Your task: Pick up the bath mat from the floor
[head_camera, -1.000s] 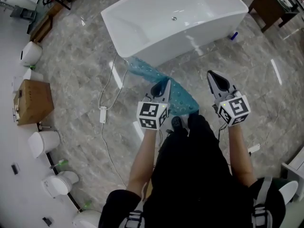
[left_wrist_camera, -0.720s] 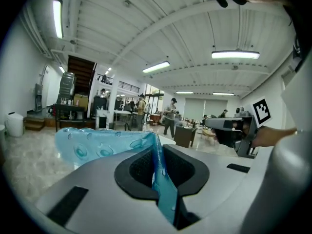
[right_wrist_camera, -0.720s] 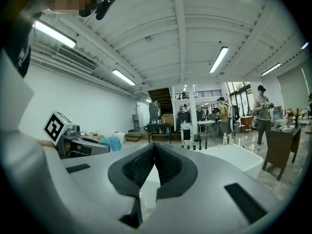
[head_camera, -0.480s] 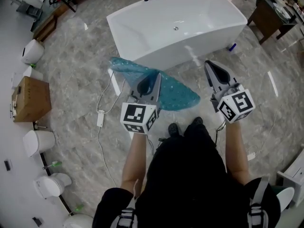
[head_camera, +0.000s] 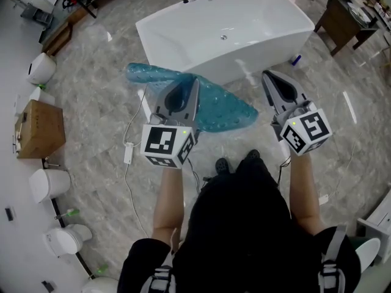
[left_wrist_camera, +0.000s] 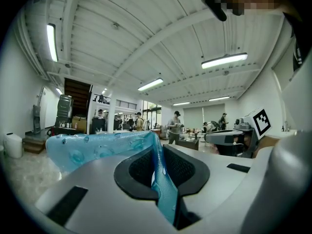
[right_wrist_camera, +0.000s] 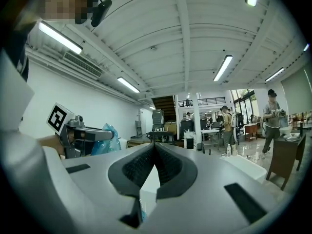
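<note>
The bath mat is translucent teal with bubble-like bumps. It hangs in the air in front of the white bathtub, one end reaching left and the other toward my right gripper. My left gripper is shut on the mat's edge; in the left gripper view the mat runs between the pads and spreads out to the left. My right gripper is held up beside the mat's right end, shut, with nothing visible between its tips. The right gripper view shows the mat behind the left gripper.
The bathtub stands just ahead on the grey marble floor. A white cable trails on the floor at left. A cardboard box and toilets line the left wall. A dark wooden table is at upper right.
The left gripper has risen and moved left with the mat. The mat has come up off the floor and now spreads out in the air. The right gripper barely moved.
</note>
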